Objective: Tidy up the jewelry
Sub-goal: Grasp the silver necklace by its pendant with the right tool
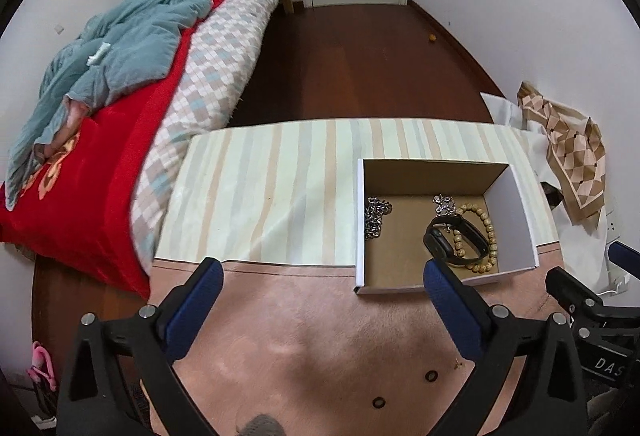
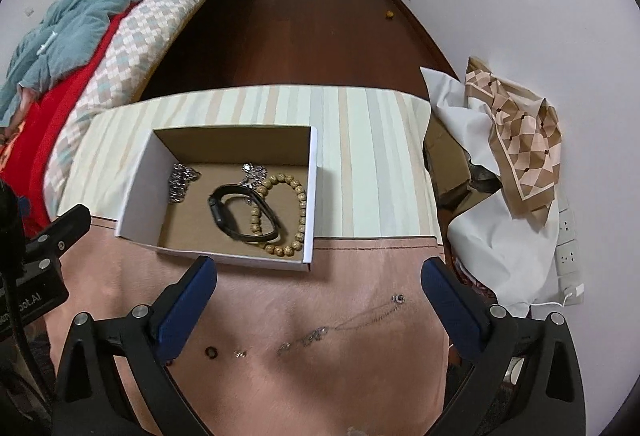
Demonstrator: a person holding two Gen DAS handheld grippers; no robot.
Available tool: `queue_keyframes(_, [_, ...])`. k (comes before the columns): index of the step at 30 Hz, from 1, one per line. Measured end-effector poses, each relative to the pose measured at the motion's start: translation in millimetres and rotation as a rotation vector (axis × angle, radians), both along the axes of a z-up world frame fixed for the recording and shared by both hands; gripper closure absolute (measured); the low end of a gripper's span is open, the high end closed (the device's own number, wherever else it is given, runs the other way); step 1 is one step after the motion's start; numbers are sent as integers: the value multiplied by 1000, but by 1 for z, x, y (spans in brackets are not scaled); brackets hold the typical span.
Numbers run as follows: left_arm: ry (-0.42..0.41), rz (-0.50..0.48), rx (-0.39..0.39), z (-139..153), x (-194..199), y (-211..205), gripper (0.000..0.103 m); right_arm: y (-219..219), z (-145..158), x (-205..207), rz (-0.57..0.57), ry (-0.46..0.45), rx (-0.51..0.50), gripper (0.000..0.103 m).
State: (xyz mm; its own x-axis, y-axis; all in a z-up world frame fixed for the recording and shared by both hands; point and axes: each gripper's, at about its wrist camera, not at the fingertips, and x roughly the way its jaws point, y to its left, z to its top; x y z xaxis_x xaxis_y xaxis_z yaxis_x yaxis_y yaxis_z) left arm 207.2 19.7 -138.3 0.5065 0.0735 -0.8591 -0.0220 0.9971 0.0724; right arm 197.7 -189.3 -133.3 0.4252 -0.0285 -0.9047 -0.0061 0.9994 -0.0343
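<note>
Hovering above a pink cloth (image 2: 320, 388), the left gripper (image 1: 322, 276) and right gripper (image 2: 318, 274) both stood wide apart and empty. A box (image 2: 140, 192) on the far striped cloth (image 2: 372, 164) held a black watch (image 2: 240, 214), a bead bracelet (image 2: 298, 220) and chains (image 2: 180, 180). Nearer, a thin necklace (image 2: 340, 328) and a small ring (image 2: 211, 352) lay loose on the pink cloth.
</note>
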Motion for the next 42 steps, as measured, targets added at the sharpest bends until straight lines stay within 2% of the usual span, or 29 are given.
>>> queue_keyframes(15, [-138,28,7,58,-70,12,1,4,74,-66,-13,-165,27,0])
queue_keyframes(26, [-205,56,13,85,-100,12,1,3,103,-101,-22,-228,86,0])
queue_keyframes(29, [-212,77,13,81,-105,14,1,-9,94,-104,-68,-208,99,0])
queue_keyframes(32, [-186,94,37,63,-105,16,1,-28,70,-105,-127,-161,127,1])
queue_keyframes(33, [-161,97,42,51,-103,16,1,-35,58,-105,-142,-137,139,4])
queue_keyframes(34, [-140,104,53,42,-103,17,1,-42,47,-104,-155,-119,145,12])
queue_keyframes(35, [-112,114,67,29,-101,17,1,-48,34,-104,-169,-94,155,26])
queue_keyframes(37, [-61,126,81,4,-99,19,1,-62,8,-102,-192,-47,187,36])
queue_keyframes(42, [52,172,120,-51,-92,21,1,-93,-49,-94,-254,14,219,36])
